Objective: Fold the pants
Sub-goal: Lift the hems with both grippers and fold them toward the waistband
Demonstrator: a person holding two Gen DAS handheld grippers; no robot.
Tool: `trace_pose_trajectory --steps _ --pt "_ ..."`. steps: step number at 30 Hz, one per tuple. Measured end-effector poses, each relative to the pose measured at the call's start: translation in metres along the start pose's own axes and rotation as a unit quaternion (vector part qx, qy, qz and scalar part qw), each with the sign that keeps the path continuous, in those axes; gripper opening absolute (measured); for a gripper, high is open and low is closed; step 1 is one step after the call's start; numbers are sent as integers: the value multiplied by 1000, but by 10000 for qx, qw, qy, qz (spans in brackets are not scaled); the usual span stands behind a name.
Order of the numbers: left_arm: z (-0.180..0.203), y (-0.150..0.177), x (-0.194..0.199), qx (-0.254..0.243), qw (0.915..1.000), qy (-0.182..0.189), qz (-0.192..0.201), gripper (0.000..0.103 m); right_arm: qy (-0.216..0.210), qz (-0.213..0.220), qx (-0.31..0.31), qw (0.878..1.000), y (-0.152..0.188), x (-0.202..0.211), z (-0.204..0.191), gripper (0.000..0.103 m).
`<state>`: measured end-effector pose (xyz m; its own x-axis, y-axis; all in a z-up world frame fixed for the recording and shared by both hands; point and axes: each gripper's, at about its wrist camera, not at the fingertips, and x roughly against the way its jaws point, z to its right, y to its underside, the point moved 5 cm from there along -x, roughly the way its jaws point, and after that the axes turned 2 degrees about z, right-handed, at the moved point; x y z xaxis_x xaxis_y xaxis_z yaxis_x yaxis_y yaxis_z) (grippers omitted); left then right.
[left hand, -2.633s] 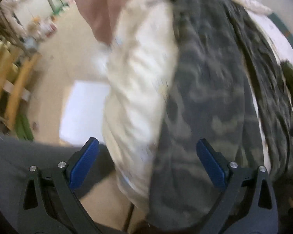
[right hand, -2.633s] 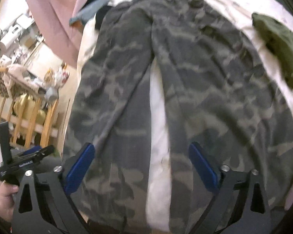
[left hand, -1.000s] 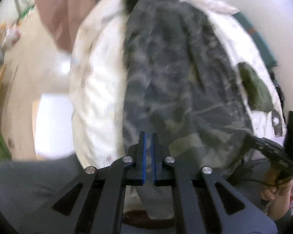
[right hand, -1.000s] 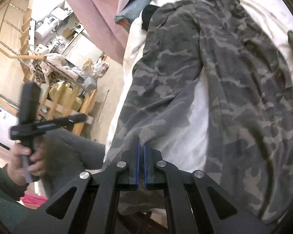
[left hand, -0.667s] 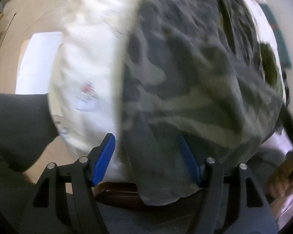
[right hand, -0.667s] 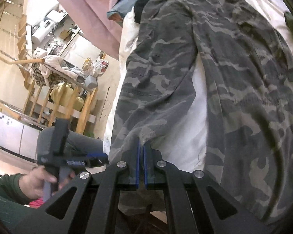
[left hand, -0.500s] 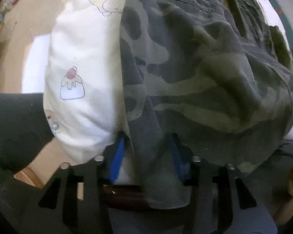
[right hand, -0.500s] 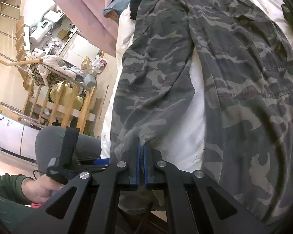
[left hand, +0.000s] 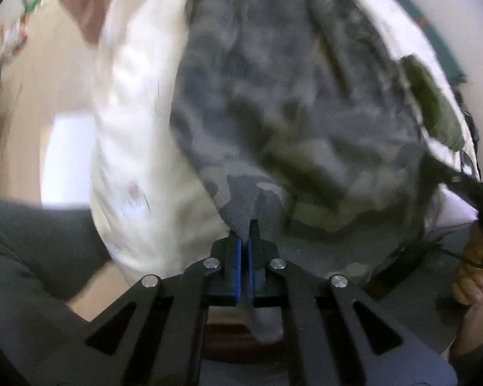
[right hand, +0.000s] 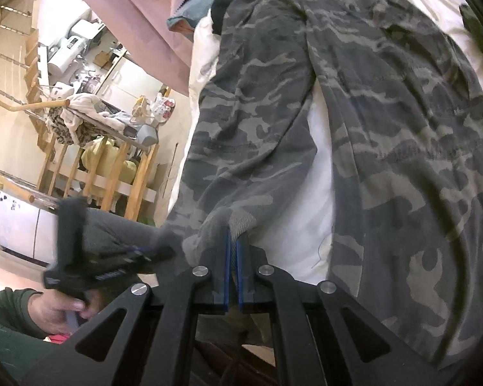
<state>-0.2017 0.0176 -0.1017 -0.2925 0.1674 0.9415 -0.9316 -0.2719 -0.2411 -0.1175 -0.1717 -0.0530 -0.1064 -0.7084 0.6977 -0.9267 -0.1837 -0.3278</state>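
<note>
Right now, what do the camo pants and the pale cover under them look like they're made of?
Camo pants: matte woven cloth, likely cotton twill; it creases softly, and the cuff shows ribbing.
Pale cover: smooth off-white fabric, probably cotton bedding, faintly wrinkled; a small print shows in the blurred left view.

From close above the foot of the bed (right hand: 318,173), we look down along each gripper's fingers. Both wrist views share the camouflage pants (left hand: 306,103), running from 6 toward 12 o'clock.
</note>
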Motion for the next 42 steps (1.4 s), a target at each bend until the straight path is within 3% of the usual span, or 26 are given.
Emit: trace_pose_trajectory --steps 13,18,21,25,30,33,36,40,42 --pt "-13 -61 72 107 9966 246 773 1 -327 248 -151 9990 -31 20 -6 2" --pt "-19 -117 97 11 9913 352 1272 1 -312 554 -107 9979 -65 24 -12 2" --pt "-8 -160 98 -465 9865 67 1570 1 -239 868 -93 9959 -103 23 -12 2" --pt "-2 -227 67 -548 9881 -13 1434 1 93 1156 -152 9931 -166 5 8 2" --pt "-13 -299 -2 -898 9794 -948 1539 2 413 858 -445 9945 -236 -53 50 2" --pt "-29 -332 -37 -630 9829 -964 1435 2 832 644 -306 9940 -261 -96 67 2" --pt "-43 -353 -62 -438 9840 -1026 1390 5 831 395 -495 9945 -276 -130 90 2" --pt "-63 -358 -111 -316 9891 -1144 874 5 1089 103 -543 9925 -280 -160 110 2" --pt "-65 -361 -124 -397 9875 -1250 872 6 1170 86 -591 9913 -282 -166 115 3"
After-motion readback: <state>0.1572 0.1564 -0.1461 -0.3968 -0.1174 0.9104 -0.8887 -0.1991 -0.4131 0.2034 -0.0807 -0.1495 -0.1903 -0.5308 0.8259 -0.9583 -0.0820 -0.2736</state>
